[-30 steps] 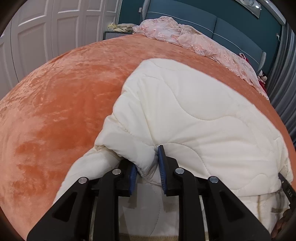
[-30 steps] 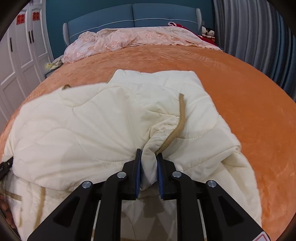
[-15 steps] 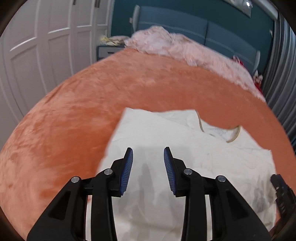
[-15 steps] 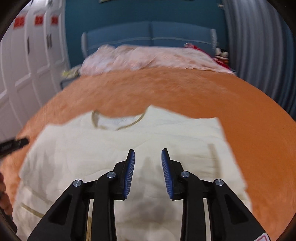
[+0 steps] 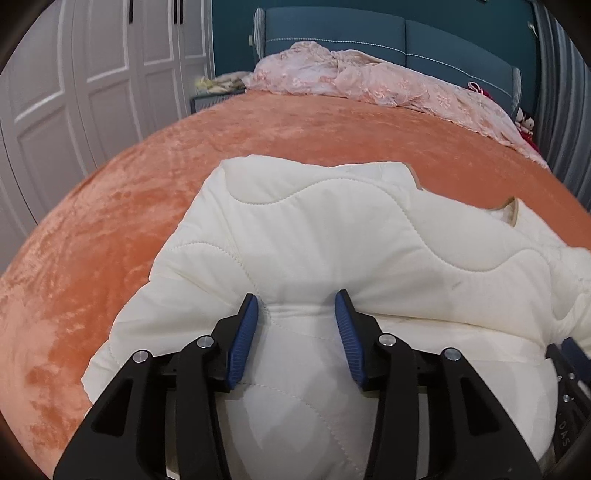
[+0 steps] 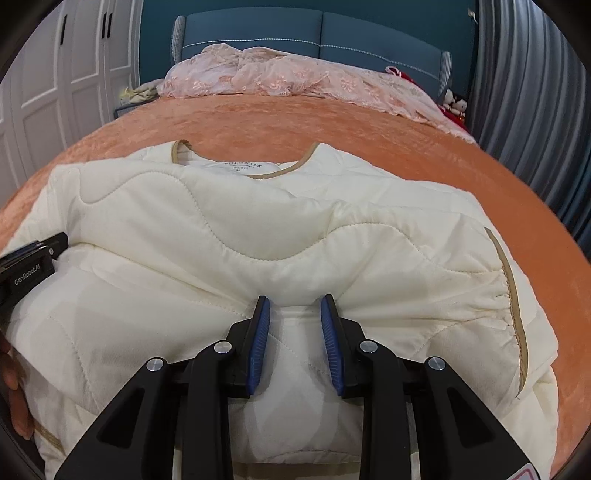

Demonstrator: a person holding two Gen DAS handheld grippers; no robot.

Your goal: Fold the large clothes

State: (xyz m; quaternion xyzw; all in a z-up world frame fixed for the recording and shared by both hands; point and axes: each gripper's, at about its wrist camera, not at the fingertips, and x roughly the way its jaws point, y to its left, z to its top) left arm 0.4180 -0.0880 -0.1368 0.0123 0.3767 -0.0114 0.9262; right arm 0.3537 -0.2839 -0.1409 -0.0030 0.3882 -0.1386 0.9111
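A cream quilted jacket with tan trim [image 6: 295,229] lies folded over on a bed covered by an orange velvet blanket [image 6: 424,140], its round neckline with a printed label toward the headboard. The left tool [image 5: 300,301] sits low over the jacket's near left part with its black fingers and blue ribbed pads [image 5: 243,332] spread apart, released, the tips resting at the edge of a doubled-over fold but clamping no cloth. The right tool [image 6: 294,304] is likewise parted and grips nothing, its blue pads [image 6: 330,339] framing a bare patch of quilting at the fold's edge on the jacket's near right part. In the right wrist view, the left tool's black body shows at the far left edge above the jacket. A tan-edged gathered cuff [image 6: 511,295] lies on the jacket's right side. At the bed's far end, a crumpled pink lace coverlet [image 6: 295,79] rests against a blue padded headboard [image 6: 317,33], with white panelled wardrobe doors [image 5: 74,92] on the left and grey curtains [image 6: 532,103] on the right.
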